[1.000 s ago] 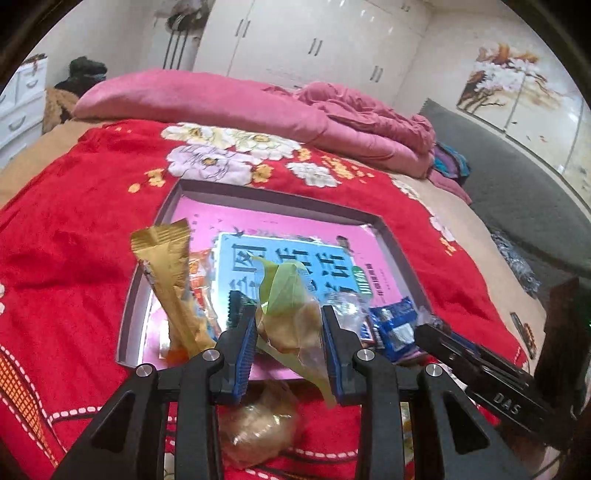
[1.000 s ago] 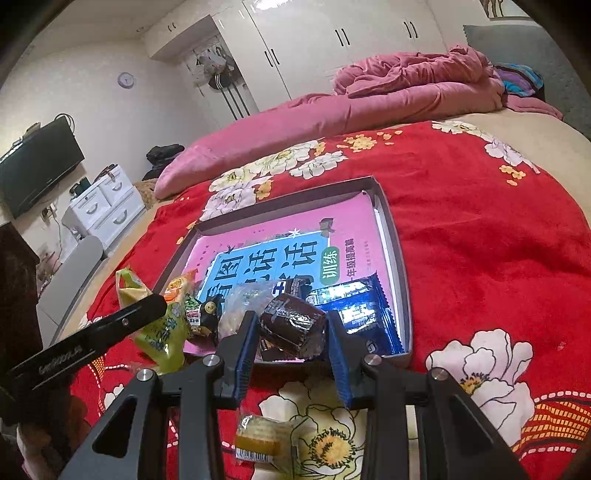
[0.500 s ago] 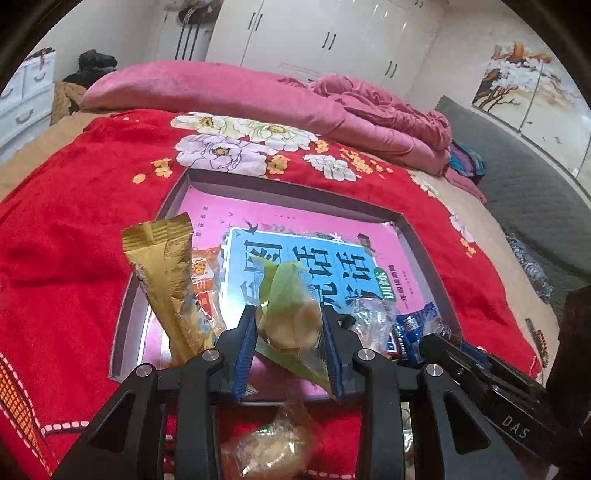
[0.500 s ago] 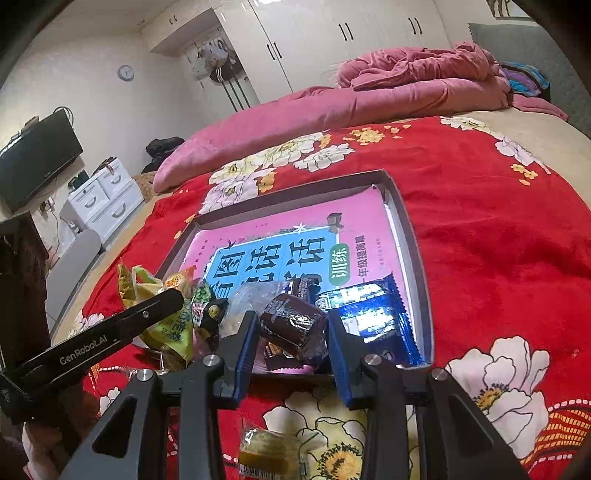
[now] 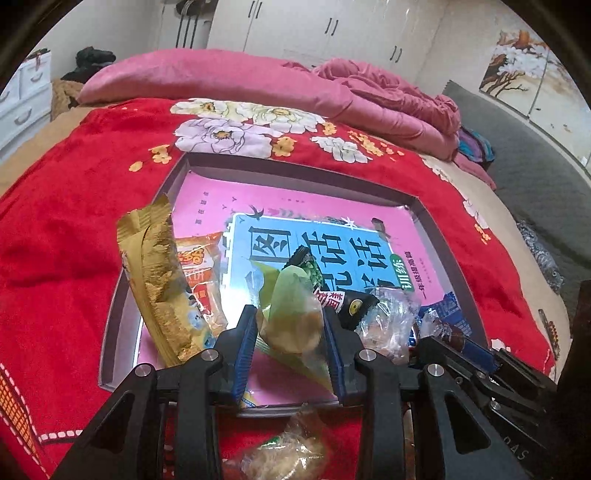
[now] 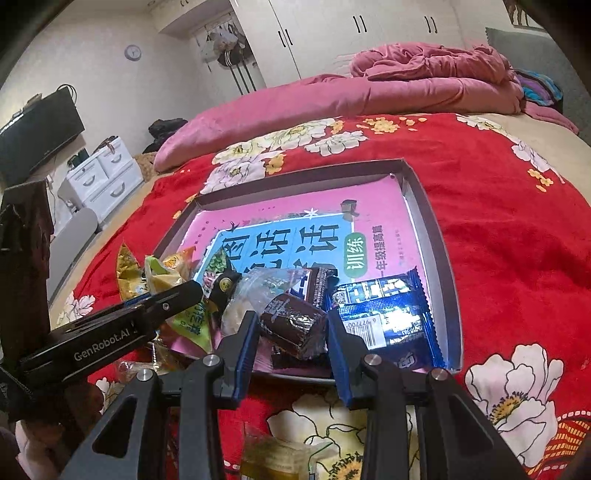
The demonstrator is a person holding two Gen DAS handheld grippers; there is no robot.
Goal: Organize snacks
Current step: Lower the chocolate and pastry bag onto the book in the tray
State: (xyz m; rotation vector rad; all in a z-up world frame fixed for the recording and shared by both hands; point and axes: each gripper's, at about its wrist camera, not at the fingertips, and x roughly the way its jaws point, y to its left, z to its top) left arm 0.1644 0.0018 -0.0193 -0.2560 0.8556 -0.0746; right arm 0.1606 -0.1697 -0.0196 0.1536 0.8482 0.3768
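On a bed spread with a red floral blanket, I hold 2 grippers over the near edge of a shallow grey tray. My left gripper is clenched on a green-wrapped snack, blue pads pressing its sides; the packet hangs above the tray's near rim. My right gripper grips a dark brown wrapped snack the same way, just over the tray's front right part.

Closest to me, outside the tray, a clear-wrapped pastry lies on the blanket under the left gripper, and a yellow packet lies under the right.

Compared with 1 second ago, both grippers have moved forward and slightly down: the tray now fills more of each view and both held snacks sit over its floor instead of in front of its edge. Neither grip has changed.

Inside the tray, a gold packet leans at the left with an orange-red packet beside it. A crumpled clear wrapper and a small black packet lie near the middle, and a blue packet rests at the right, just beside the brown snack. These have not shifted.

Under them all lies a pink and blue book covering the tray floor. Beyond, a pink quilt is bunched along the far side of the bed before white wardrobes.
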